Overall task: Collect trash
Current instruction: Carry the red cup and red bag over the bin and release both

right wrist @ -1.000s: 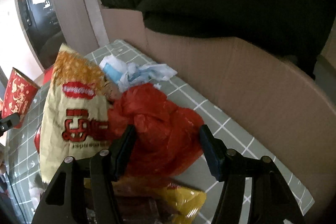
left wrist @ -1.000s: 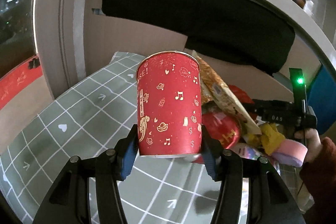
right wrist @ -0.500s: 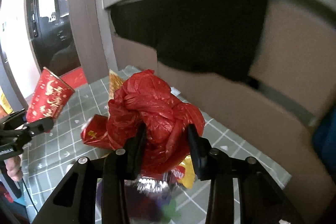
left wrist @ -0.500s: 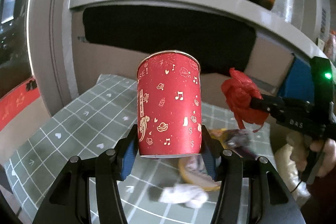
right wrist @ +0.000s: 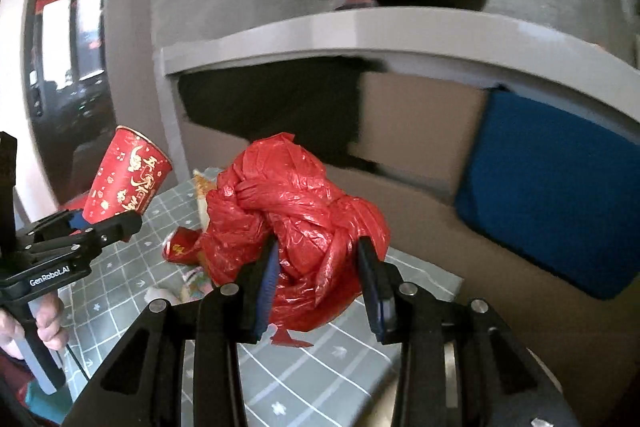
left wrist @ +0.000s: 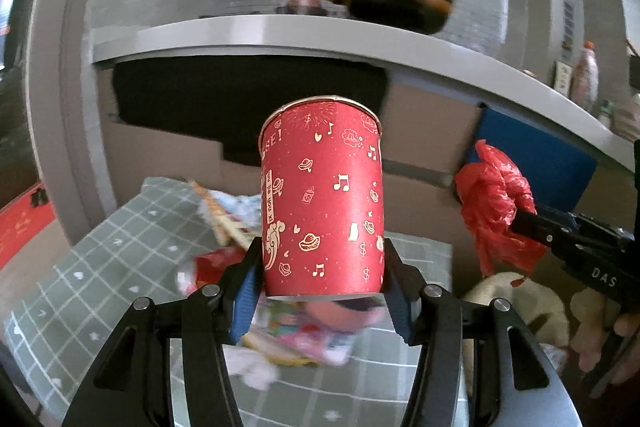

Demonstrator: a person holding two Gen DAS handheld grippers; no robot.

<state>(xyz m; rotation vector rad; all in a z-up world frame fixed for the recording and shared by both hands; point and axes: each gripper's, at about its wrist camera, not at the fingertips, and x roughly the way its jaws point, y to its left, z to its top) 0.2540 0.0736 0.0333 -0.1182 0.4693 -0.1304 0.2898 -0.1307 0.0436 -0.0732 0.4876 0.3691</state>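
The left gripper (left wrist: 322,281) was clamped on a red paper cup (left wrist: 322,199), jaws fairly wide, pads pressing its lower wall just above the base; the cup stood upright, lifted clear of the table (left wrist: 100,267). The right gripper (right wrist: 318,281) was closed on a knotted red plastic bag (right wrist: 296,223), squeezed between its pads; its jaws had just been closing on that bag, which also hung above the table. More trash (left wrist: 296,339), wrappers and tissue, lay in a heap near the table's middle, toward its far edge.

The cup looked light and thin-walled, likely to crush or pop out under a hard squeeze, so the low hold near the stiffer base seemed sensible. The bag looked soft, light and slippery; a hold on the bunched knot would probably slip least, while loose film could slide free.
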